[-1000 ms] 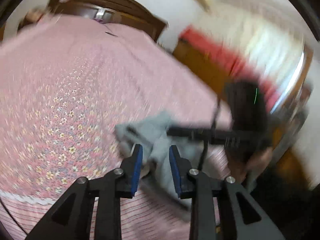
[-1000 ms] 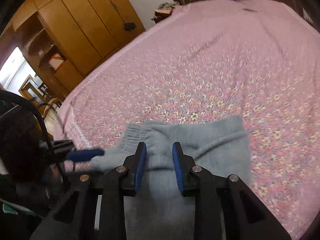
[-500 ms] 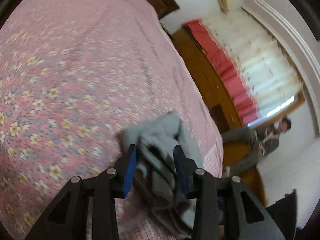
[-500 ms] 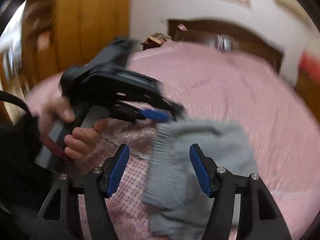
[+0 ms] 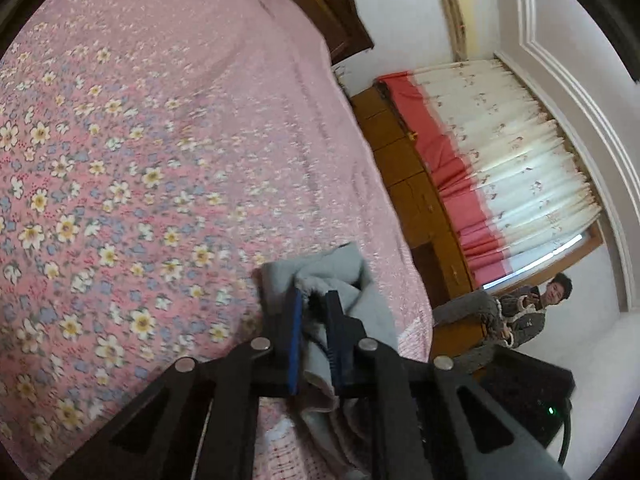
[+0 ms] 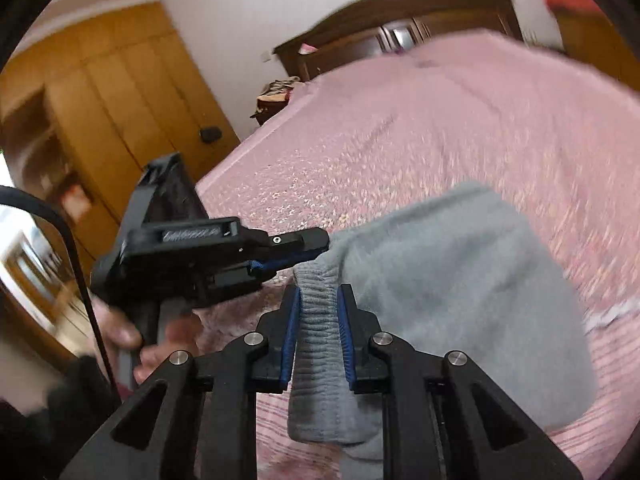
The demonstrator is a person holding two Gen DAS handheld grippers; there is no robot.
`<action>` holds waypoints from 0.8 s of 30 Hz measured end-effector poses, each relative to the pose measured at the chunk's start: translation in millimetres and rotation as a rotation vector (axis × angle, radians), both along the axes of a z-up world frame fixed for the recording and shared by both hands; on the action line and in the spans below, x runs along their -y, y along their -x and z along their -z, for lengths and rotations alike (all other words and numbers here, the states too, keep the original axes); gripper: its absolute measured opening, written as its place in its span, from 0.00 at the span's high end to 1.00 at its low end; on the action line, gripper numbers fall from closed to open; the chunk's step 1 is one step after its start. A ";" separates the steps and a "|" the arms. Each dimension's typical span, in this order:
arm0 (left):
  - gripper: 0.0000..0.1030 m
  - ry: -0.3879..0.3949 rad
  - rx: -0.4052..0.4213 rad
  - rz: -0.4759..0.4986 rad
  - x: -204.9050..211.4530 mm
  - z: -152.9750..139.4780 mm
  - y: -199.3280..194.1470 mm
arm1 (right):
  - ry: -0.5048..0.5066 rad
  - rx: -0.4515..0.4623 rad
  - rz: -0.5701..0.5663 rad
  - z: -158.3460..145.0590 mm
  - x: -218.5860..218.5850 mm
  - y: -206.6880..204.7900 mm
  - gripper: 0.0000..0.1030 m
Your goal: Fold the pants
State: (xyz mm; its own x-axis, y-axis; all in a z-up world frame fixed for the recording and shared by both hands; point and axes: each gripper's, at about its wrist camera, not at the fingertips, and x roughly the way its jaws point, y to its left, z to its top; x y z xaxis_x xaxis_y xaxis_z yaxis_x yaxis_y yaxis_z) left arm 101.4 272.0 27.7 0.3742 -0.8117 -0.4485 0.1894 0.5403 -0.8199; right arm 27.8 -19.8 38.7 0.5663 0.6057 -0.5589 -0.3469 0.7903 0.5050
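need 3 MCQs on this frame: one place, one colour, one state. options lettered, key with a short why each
1. Where do the pants lie?
A. on the bed
B. on a chair
C. on the floor

2. What colour are they?
A. black
B. grey
C. red

3. What is the right gripper doing?
A. standing wide open over bare bedspread
B. holding a pillow
C. clamped on the ribbed waistband

Key:
1 A: grey cloth rests on the pink floral bedspread.
2 B: grey in both wrist views.
3 C: its blue pads press the waistband; its jaws have just been closing. The left gripper also pinches the cloth.
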 end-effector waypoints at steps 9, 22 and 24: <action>0.98 -0.004 -0.006 -0.001 -1.8 19.5 13.9 | -0.098 0.069 0.011 -33.0 11.4 9.9 0.93; 1.00 -0.051 0.005 0.047 22.9 26.7 41.8 | 0.031 0.038 0.039 -11.5 -12.1 -30.4 0.93; 1.00 -0.055 -0.007 0.037 23.1 33.7 43.3 | -0.009 -0.041 0.035 4.9 -11.0 -42.6 0.93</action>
